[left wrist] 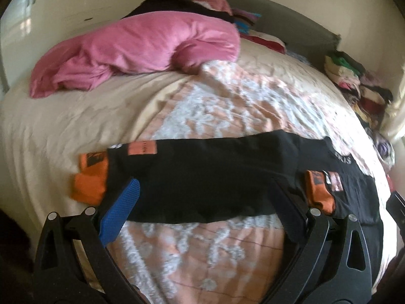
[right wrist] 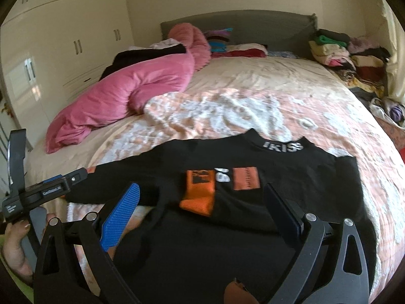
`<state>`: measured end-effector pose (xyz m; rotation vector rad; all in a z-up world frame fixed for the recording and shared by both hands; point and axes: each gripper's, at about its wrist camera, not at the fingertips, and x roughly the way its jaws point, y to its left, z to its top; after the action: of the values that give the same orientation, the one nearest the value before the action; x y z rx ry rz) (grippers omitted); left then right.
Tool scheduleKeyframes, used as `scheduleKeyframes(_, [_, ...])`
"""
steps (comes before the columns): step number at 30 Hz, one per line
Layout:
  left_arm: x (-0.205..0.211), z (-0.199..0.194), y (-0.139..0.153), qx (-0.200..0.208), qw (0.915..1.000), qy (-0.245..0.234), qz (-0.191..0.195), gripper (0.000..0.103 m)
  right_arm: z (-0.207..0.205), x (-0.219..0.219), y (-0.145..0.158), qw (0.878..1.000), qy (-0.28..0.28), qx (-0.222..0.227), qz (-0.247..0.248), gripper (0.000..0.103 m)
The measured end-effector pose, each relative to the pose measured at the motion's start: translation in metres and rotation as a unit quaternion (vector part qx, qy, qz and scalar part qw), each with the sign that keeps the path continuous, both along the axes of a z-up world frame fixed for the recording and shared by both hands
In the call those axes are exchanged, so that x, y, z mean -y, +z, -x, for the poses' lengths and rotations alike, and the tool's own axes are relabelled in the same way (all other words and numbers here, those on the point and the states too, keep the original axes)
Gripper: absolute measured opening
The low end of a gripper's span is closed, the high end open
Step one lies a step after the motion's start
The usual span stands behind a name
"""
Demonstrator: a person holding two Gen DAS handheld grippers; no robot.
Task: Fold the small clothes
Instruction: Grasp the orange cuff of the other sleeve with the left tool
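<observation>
Black top (right wrist: 265, 177) spread flat on the bed (right wrist: 253, 106), over the peach-and-white patterned bedspread (left wrist: 215, 106), collar with white lettering (right wrist: 283, 146) turned toward the headboard (right wrist: 253, 25). One sleeve folded across the chest, its orange cuff (right wrist: 198, 197) lying just beside an orange patch (right wrist: 246, 178) on the front. Other sleeve stretched out sideways, ending in a second orange cuff (left wrist: 89, 187) near the bed's edge.

Left tongs (left wrist: 202, 202) hovering low over that stretched sleeve, pointed across the bed, spread wide: blue ribbed pad (left wrist: 121, 210) over the sleeve by the outer cuff, dark opposite finger (left wrist: 286, 210) near the folded cuff. Nothing gripped between them. Seen from the right wrist camera, left tongs (right wrist: 54, 185) coming in from the side at the sleeve end, handle in a bare hand (right wrist: 15, 248), fingers curled round the grip.

Right tongs (right wrist: 200, 207) held low over the lower body of the top, aimed toward the collar, also wide apart, blue pad (right wrist: 119, 217) on one side and dark finger (right wrist: 286, 210) on the other, empty.

Rumpled pink bedding (left wrist: 141, 48) heaped on the far side of the bed, well apart from the top. Stacks of folded clothes (right wrist: 349, 58) at the far corner. Cream wardrobe (right wrist: 63, 38) beyond.
</observation>
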<state>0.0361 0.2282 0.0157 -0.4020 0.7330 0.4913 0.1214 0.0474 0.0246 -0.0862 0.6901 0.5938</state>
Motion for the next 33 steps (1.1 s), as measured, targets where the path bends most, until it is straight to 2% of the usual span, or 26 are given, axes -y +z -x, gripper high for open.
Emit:
scheduleKeyframes(9, [-0.029,0.023,-0.011,-0.006,0.9965,0.076,0.032,0.094,0.003,-0.039,0.013,0.999,0.043,0.004,-0.001,0.097])
scheduleKeyframes(14, [-0.043,0.029,-0.020,-0.021,0.9919,0.118,0.042,0.094,0.008,-0.064,0.018,0.996,0.085,-0.004,-0.004,0.097])
scheduleKeyframes(21, [-0.063,0.033,-0.039,-0.034,0.9847,0.152,0.078,0.094,0.022,-0.098,0.015,0.990,0.140,-0.012,0.007,0.097])
scheduleKeyframes(26, [-0.079,0.039,-0.051,-0.030,0.9772,0.178,0.112,0.094,0.033,-0.113,0.002,0.986,0.167,-0.021,0.017,0.097])
scheduleKeyframes(28, [-0.087,0.039,-0.059,-0.026,0.9734,0.178,0.141,0.094,0.036,-0.115,-0.003,0.985,0.172,-0.025,0.019,0.097])
scheduleKeyframes(29, [-0.093,0.040,-0.064,-0.018,0.9696,0.181,0.164,0.094,0.036,-0.115,-0.006,0.985,0.172,-0.029,0.019,0.097])
scheduleKeyframes(31, [-0.099,0.042,-0.070,-0.005,0.9658,0.185,0.181,0.094,0.035,-0.112,-0.011,0.985,0.169,-0.038,0.015,0.097])
scheduleKeyframes(33, [-0.102,0.043,-0.070,0.012,0.9650,0.189,0.182,0.094,0.032,-0.107,-0.016,0.985,0.163,-0.046,0.011,0.097])
